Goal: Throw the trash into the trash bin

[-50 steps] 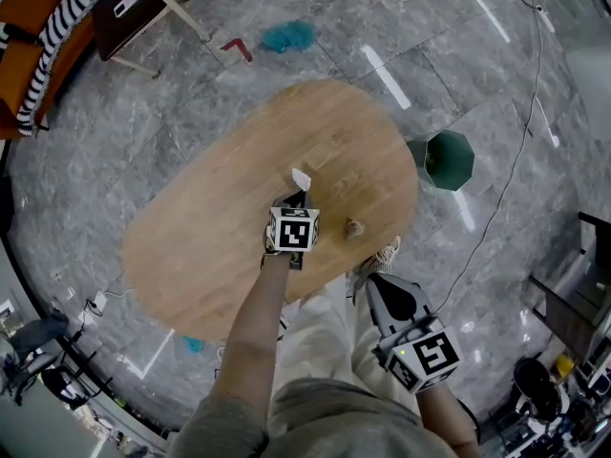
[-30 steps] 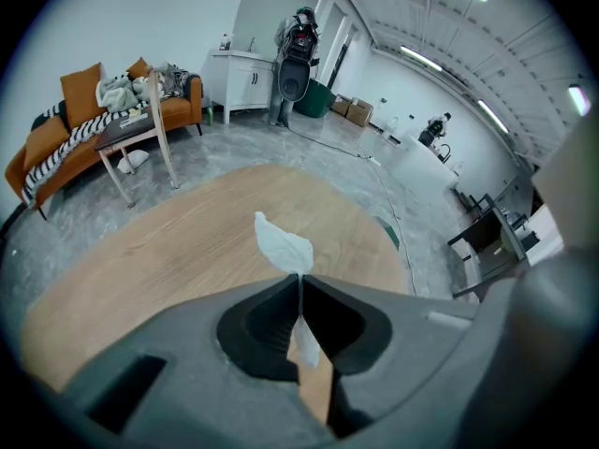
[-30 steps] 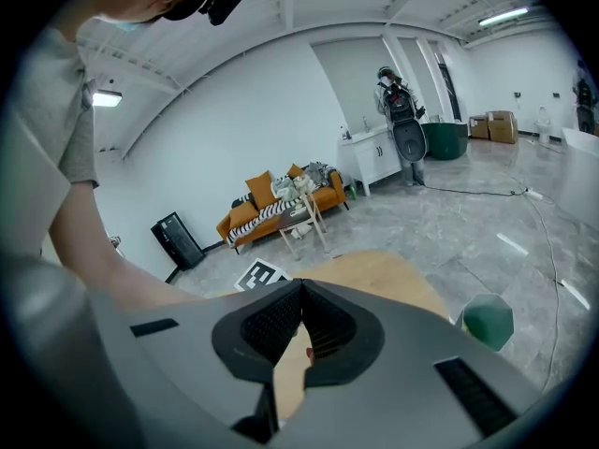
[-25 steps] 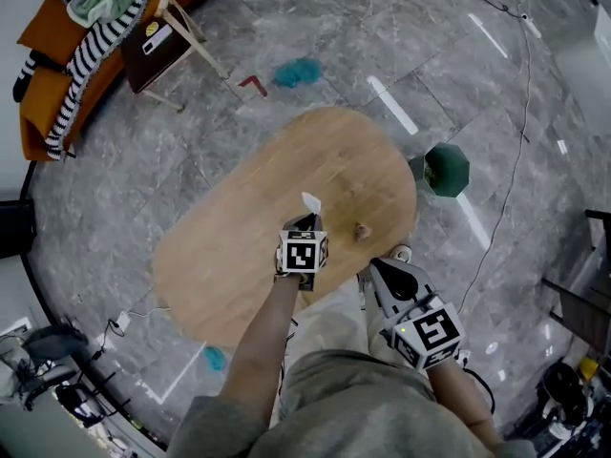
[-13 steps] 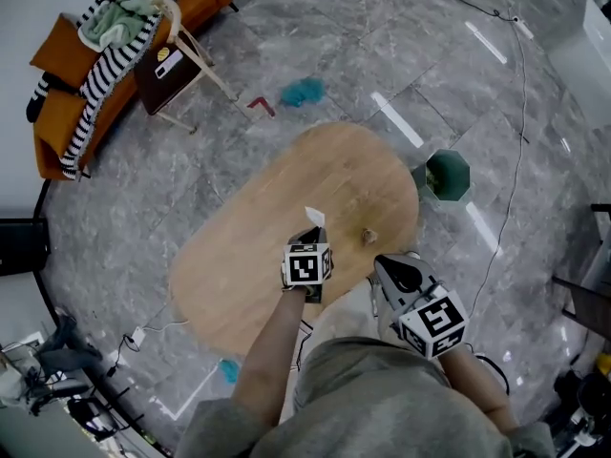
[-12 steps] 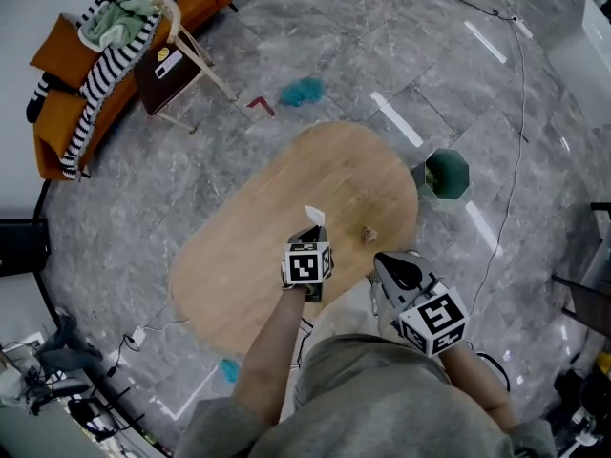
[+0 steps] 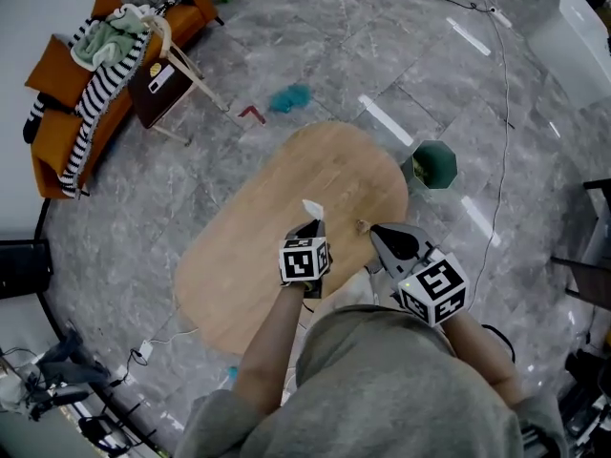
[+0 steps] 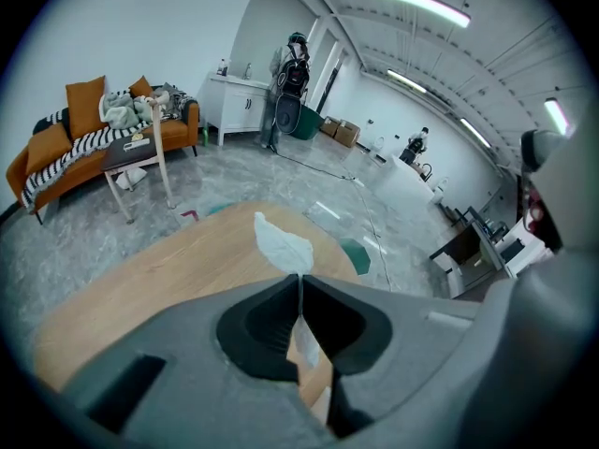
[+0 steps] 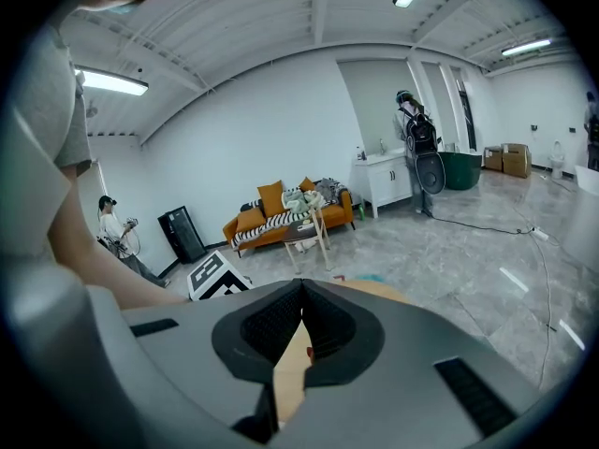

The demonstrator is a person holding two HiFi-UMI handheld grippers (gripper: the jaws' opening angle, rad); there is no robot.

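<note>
Grey stone floor [image 7: 382, 55] carries an oval wooden bench [image 7: 277, 198]; the green trash bin [image 7: 431, 165] stands just beside its far end. Left gripper [image 7: 310, 227] jaws pinch a white paper scrap [image 7: 312, 208] above the bench (light, limp, tearable: grip its lower edge). Right gripper [image 7: 378, 236] jaws are closed, empty.

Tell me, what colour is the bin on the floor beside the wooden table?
Dark green. The bin shows best in the head view.
</note>
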